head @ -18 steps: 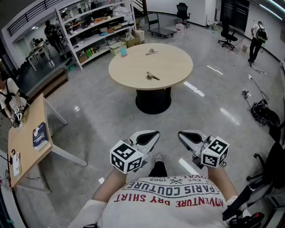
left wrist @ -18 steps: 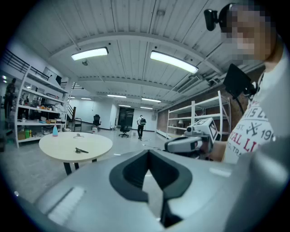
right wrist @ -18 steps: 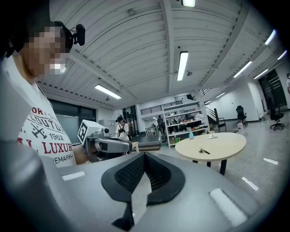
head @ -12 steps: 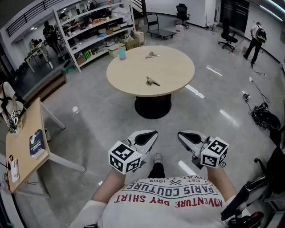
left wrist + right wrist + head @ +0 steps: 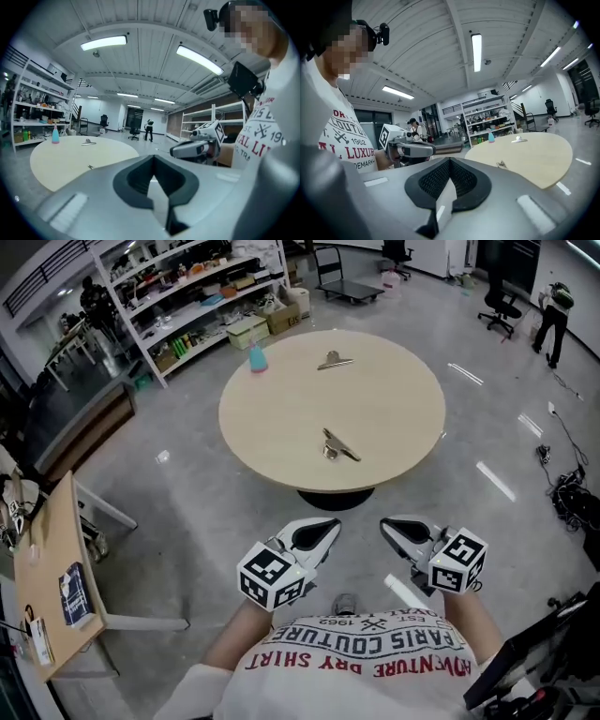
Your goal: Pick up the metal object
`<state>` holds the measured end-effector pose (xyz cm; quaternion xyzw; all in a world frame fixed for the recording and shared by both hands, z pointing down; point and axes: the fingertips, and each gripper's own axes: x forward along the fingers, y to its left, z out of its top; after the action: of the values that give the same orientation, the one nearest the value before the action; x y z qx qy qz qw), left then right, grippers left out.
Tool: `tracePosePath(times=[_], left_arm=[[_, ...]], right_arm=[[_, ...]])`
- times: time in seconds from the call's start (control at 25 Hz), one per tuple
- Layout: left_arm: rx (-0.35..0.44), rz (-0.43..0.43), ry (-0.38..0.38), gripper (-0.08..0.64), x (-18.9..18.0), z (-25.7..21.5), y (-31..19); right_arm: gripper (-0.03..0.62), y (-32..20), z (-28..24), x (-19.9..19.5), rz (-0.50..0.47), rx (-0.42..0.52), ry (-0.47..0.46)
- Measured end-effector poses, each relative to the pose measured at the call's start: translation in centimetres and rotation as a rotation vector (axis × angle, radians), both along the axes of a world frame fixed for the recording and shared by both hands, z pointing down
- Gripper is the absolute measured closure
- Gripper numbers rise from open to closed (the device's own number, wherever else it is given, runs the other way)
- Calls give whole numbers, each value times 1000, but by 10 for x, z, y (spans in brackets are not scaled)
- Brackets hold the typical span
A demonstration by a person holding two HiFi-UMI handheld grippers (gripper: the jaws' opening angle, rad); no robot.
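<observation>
A small metal clip [image 5: 339, 446] lies near the front edge of the round beige table [image 5: 281, 427]; it also shows in the left gripper view [image 5: 90, 166] and the right gripper view [image 5: 502, 164]. A second metal clip [image 5: 334, 360] lies at the table's far side. Both grippers hang side by side at chest height, short of the table and touching nothing. My left gripper [image 5: 317, 534] is shut and holds nothing, its jaws [image 5: 157, 187] meeting in a seam. My right gripper [image 5: 400, 532] is likewise shut and holds nothing [image 5: 444, 194].
A blue and pink bottle [image 5: 256, 358] stands at the table's far left edge. Storage shelves [image 5: 187, 296] line the back left. A small desk [image 5: 47, 568] stands at the left. Office chairs and a person [image 5: 553, 320] are at the far right. Cables [image 5: 567, 488] lie on the floor at right.
The round table has come closer and larger in the head view. Both grippers keep the same pose, shut and side by side.
</observation>
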<state>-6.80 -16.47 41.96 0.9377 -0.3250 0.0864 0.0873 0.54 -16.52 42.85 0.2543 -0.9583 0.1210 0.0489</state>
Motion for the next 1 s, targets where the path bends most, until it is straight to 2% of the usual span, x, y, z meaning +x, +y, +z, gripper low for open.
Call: tracePosePath(times=[0.12, 0.2, 0.56, 0.88, 1.0], left_arm=[[54, -7, -44, 557, -8, -21, -71], [67, -9, -60, 557, -14, -28, -98], [43, -17, -73, 557, -4, -16, -151], [5, -21, -83, 557, 0, 0, -197], [-23, 20, -106, 492, 6, 15, -216]], right_arm=[[591, -69, -29, -7, 15, 65, -21], [591, -94, -41, -11, 23, 89, -39], [591, -153, -36, -4, 5, 88, -54], [591, -205, -20, -3, -14, 35, -56], [591, -223, -13, 1, -23, 17, -50]])
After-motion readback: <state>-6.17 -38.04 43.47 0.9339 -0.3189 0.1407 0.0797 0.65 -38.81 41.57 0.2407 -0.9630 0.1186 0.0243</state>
